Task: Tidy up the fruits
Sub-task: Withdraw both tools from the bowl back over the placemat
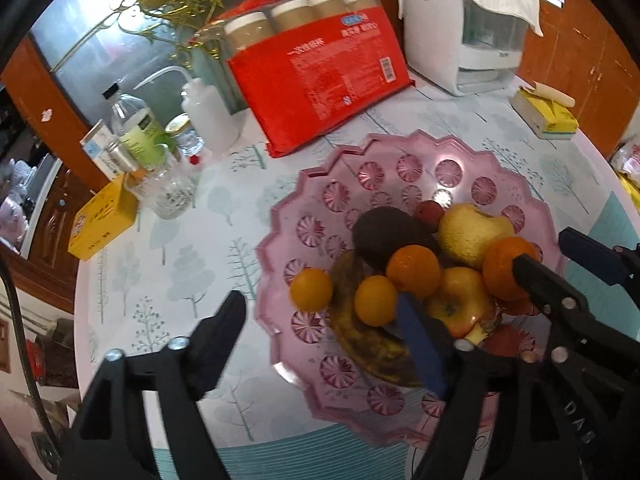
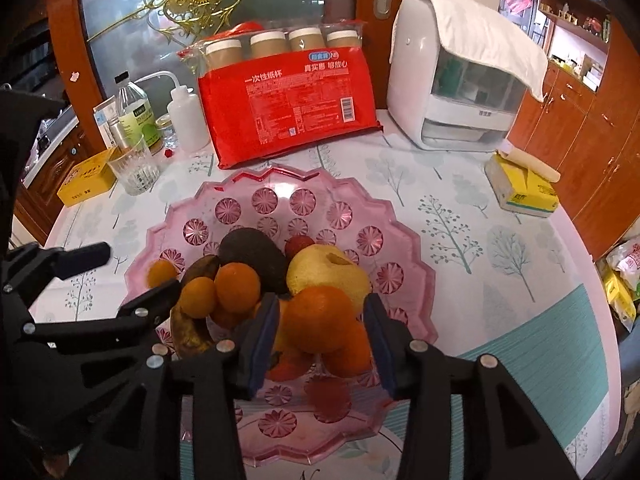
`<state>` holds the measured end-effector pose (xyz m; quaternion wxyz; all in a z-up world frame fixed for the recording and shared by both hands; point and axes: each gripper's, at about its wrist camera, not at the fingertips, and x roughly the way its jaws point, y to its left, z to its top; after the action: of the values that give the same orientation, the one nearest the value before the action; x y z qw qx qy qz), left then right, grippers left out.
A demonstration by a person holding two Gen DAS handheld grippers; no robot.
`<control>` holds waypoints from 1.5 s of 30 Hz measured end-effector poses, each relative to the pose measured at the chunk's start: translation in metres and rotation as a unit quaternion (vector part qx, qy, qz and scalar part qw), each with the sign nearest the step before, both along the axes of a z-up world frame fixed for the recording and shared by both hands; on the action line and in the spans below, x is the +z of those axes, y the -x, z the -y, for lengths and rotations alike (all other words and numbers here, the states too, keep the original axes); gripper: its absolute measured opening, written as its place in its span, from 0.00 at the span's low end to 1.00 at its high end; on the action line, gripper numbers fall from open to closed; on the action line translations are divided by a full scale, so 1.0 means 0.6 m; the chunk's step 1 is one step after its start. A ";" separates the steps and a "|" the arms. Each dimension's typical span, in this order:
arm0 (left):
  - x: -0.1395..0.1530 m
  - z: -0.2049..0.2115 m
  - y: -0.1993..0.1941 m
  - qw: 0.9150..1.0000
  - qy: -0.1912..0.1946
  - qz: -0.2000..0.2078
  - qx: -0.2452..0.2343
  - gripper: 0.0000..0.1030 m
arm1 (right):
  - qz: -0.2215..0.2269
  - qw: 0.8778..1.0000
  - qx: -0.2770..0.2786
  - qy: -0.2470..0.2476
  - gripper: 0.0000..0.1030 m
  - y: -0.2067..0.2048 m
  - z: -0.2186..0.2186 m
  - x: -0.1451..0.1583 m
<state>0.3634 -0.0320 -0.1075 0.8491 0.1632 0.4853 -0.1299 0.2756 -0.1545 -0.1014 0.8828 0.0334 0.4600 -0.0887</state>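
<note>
Well, left gripper (image 1: 320,332) spread wide at pink tray (image 1: 280,216) rim; right gripper (image 2: 322,344) fingers apart round orange (image 2: 320,312), not pinching; open tbl beyond.

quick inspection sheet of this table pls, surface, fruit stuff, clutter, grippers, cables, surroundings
surface: table under a tree-print cover
job's things: pink tray piled with oranges, avocado, pear, banana
clutter: red cup pack, glass, tissue box, white appliance
grippers: left gripper open beside the fruit; right gripper open around an orange, pads apart from it
cables: one dark cable at the left edge
surroundings: wooden cabinets
</note>
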 end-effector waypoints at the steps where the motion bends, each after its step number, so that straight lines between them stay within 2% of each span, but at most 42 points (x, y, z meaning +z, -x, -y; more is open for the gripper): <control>1: 0.003 -0.004 0.002 1.000 0.002 0.001 0.002 0.82 | 0.001 1.000 -0.001 -0.001 0.45 0.001 0.001 0.002; 6: 0.019 -0.018 0.012 1.000 0.006 0.006 0.013 0.84 | 0.010 1.000 -0.002 -0.005 0.51 0.011 0.001 0.015; 14: 0.041 -0.031 0.034 0.999 0.022 -0.003 0.026 0.87 | 0.017 1.000 -0.004 -0.009 0.51 0.029 -0.001 0.033; 25: 0.078 -0.038 0.082 0.998 0.047 0.001 0.043 0.99 | 0.026 0.999 -0.007 -0.024 0.51 0.076 0.014 0.056; 36: 0.109 -0.018 0.151 0.997 0.067 0.011 0.040 0.99 | 0.030 0.999 -0.023 -0.034 0.51 0.129 0.053 0.073; 45: 0.134 -0.008 0.218 0.996 0.074 0.024 0.043 0.99 | 0.029 0.999 -0.003 -0.038 0.51 0.180 0.062 0.085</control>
<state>0.2325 -0.0274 -0.0273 0.8751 0.0818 0.4604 -0.1251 0.1673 -0.1916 -0.0503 0.8938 0.0706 0.4368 -0.0730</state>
